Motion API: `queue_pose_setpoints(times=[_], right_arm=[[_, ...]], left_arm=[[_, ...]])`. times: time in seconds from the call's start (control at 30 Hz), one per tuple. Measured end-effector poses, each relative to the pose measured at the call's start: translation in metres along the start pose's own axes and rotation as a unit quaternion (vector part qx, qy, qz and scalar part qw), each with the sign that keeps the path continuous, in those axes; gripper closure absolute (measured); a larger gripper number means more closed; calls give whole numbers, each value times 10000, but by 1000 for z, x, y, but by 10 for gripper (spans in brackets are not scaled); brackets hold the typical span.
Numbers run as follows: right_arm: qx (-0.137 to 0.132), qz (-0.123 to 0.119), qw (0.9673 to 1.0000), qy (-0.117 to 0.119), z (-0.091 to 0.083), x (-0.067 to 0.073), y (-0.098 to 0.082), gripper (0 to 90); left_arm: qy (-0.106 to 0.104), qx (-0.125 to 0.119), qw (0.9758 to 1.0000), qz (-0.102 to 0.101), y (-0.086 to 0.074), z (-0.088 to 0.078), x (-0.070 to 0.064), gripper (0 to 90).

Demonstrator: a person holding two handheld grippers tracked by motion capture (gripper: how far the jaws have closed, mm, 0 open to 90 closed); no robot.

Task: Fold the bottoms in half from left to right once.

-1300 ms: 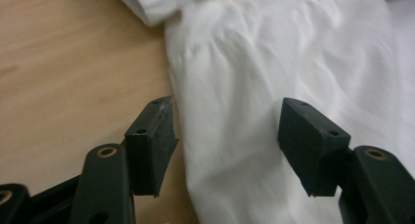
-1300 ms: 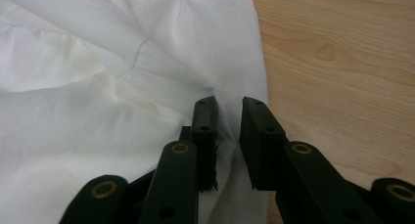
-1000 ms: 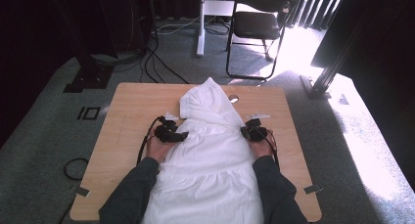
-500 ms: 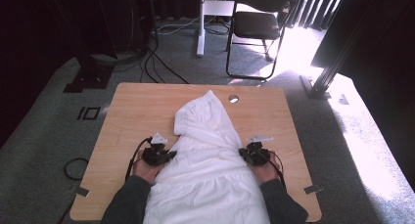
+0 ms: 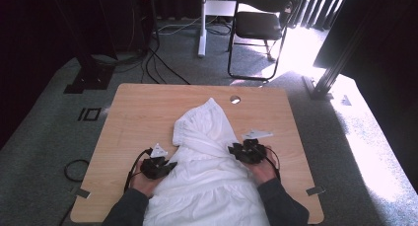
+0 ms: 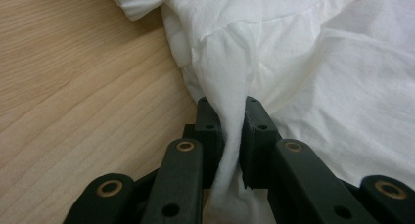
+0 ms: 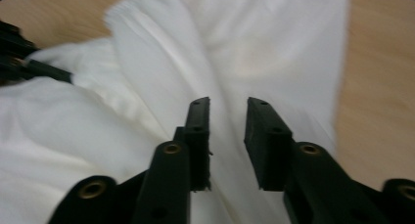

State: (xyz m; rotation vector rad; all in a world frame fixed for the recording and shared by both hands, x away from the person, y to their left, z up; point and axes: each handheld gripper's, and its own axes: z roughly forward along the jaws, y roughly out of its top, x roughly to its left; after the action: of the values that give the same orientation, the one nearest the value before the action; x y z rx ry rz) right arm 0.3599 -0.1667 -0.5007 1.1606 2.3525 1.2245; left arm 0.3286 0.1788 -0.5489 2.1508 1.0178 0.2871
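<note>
A white garment (image 5: 209, 162) lies crumpled on the wooden table (image 5: 143, 107), its lower part hanging over the near edge. My left gripper (image 5: 169, 166) sits at its left side. In the left gripper view that gripper (image 6: 232, 117) pinches a twisted fold of the garment (image 6: 303, 62); its jaws have just been opening slightly, with the fold still squeezed between them. My right gripper (image 5: 237, 151) is at the garment's right side. In the right gripper view this gripper (image 7: 227, 111) hovers over the white cloth (image 7: 235, 38); its jaws have just been opening and nothing is pressed between them.
A round hole (image 5: 235, 99) pierces the table near its far edge. Beyond the table stand a black chair (image 5: 261, 23) and a white post (image 5: 201, 18), with cables (image 5: 162, 63) on the grey carpet. Bare wood lies on both sides of the garment.
Both hands drew back toward the near edge, dragging the garment with them. The right gripper's jaws have parted and lifted off the cloth.
</note>
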Motion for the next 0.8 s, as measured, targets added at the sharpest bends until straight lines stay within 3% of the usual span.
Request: queue_pose_setpoints(times=[0.1, 0.23, 0.3, 0.33, 0.4, 0.47, 0.5, 0.53, 0.57, 0.6, 0.63, 0.67, 0.7, 0.8], right_arm=[[124, -451, 9987, 212, 24, 17, 18, 721], [397, -823, 9954, 280, 62, 38, 27, 527], [526, -856, 9940, 434, 75, 42, 28, 478], [594, -918, 9932, 388, 80, 42, 29, 512], [712, -960, 9925, 274, 83, 37, 31, 744], [541, -798, 9952, 165, 76, 26, 38, 853], [541, -798, 9952, 165, 76, 26, 38, 853], [375, -646, 9972, 54, 68, 18, 43, 880], [-127, -96, 9993, -324, 47, -13, 51, 887], [-127, -96, 9993, -324, 47, -13, 51, 887], [-284, 451, 9973, -512, 37, -41, 49, 886], [-284, 451, 9973, -512, 37, -41, 49, 886], [-226, 958, 9943, -401, 39, -67, 40, 878], [200, 1053, 9925, -588, 53, -81, 24, 835]], left_arm=[[23, -9, 10000, 6, 1, 1, 0, 816], [12, -14, 10000, 11, 1, 1, 1, 817], [9, -21, 10000, 4, 0, 1, 0, 817], [13, -14, 10000, 14, 0, 1, 0, 817], [5, -18, 10000, 3, 0, 1, 0, 820], [3, -29, 10000, -4, 0, 1, 0, 825], [3, -29, 10000, -4, 0, 1, 0, 826], [2, -31, 10000, -9, 0, 0, 0, 826], [-3, -27, 10000, -6, 0, 0, 0, 828], [-3, -27, 10000, -6, 0, 0, 0, 829], [2, -19, 10000, 3, 0, 0, -1, 829], [2, -19, 10000, 3, 0, 0, -1, 830], [12, -13, 10000, 9, 0, 0, -1, 829], [6, 0, 10000, 1, 0, 0, -1, 827]])
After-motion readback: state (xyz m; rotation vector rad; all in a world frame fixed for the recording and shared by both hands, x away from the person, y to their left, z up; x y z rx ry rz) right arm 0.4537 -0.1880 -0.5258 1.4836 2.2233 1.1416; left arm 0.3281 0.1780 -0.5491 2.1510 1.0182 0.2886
